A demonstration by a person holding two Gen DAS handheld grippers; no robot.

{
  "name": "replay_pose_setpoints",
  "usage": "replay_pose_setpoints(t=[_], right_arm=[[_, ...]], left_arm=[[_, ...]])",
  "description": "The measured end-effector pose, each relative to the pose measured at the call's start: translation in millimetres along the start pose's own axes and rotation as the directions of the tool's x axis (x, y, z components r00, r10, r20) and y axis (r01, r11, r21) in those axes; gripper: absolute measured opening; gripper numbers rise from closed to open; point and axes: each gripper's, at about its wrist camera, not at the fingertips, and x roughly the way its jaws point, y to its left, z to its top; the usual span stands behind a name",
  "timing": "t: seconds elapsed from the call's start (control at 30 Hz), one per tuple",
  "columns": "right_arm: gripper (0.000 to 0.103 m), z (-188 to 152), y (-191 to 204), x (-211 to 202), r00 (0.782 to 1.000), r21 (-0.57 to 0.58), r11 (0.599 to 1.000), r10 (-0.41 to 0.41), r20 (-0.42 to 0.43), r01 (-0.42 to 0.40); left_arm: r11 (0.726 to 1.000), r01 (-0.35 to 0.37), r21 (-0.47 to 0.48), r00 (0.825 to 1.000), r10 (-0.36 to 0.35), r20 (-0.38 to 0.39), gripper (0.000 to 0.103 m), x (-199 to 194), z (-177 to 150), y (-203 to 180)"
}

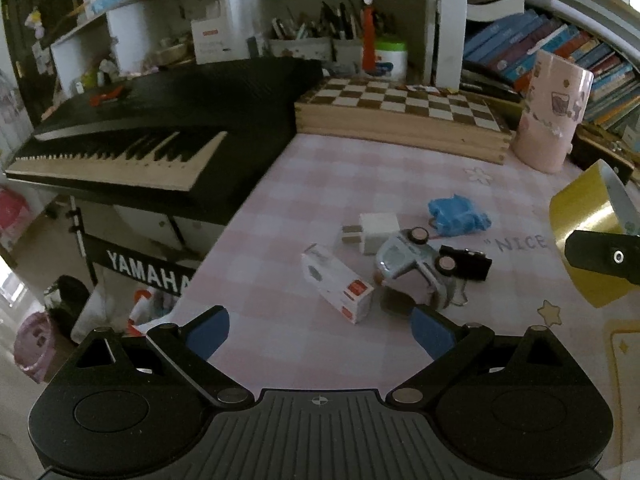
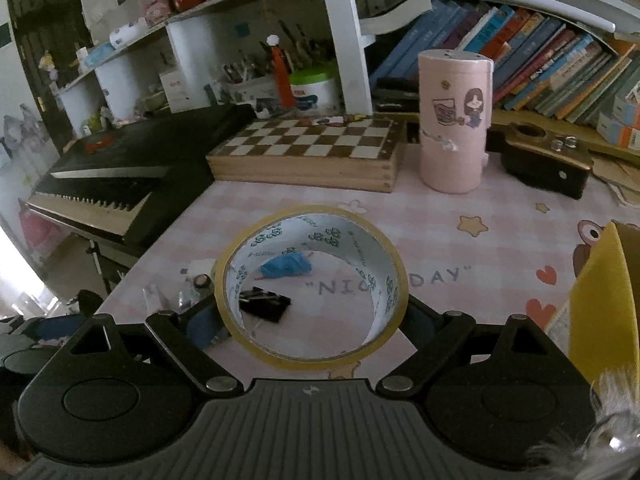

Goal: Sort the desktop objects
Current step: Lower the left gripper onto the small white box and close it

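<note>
Tape roll: your right tool (image 2: 312, 316) has the roll of tape (image 2: 312, 284) between its two fingers, clamped across the outer rim and lifted clear of the bench (image 2: 460, 216). From the left wrist view the same roll shows at the right edge, above the pink checked cloth.
How it handles: light, stiff hoop; the smooth yellow film is likely slippery, so squeeze across the full width and keep it level.
Right tool: wide, but only because the roll is wide; the pads press on it.
Left tool: your left tool (image 1: 320, 332) stands open and empty, angled down at the pile.
Pile: small white box (image 1: 338, 283), white plug (image 1: 374, 232), toy car (image 1: 416, 270) on its side, black clip (image 1: 466, 263) and blue wad (image 1: 458, 214) lie close together, some touching.
Next pick, my guess: the box is nearest your left fingers; grip its long sides. The car looks awkward and may roll.
</note>
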Motion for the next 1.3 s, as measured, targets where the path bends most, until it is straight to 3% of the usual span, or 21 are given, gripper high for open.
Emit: replay_pose_setpoints(t=[0.43,0.7,0.93,1.17,1.3], right_arm=[[0.091,-6.3,-5.5,1.4,1.000,-0.009,1.000,-0.007,-0.022,0.006],[0.091,-8.0,-2.7,4.6,0.999,-0.028,1.000,0.011,-0.037,-0.012],[0.091,-7.7,-0.8,7.0,0.999,-0.034,0.999,0.022,-0.047,-0.023],[0.091,-8.4,0.2,6.5,0.998,-0.040,0.999,0.023,-0.050,-0.025],[0.091,-9.8,1.4,4.7,0.999,-0.042,0.999,0.023,-0.049,-0.025]], left_arm=[[0.999,-0.027,-0.018,1.000,0.027,0.001,0.097,18.9,2.9,-3.5],[0.999,-0.016,-0.041,1.000,0.015,-0.019,0.082,30.9,1.0,-1.6],[0.997,-0.007,-0.075,1.000,0.006,-0.015,0.059,44.1,10.5,-3.7],[0.998,-0.032,-0.056,0.999,0.030,-0.030,0.013,47.4,11.8,-8.0],[0.995,-0.013,-0.101,0.999,0.009,-0.039,0.013,40.0,6.3,2.0]])
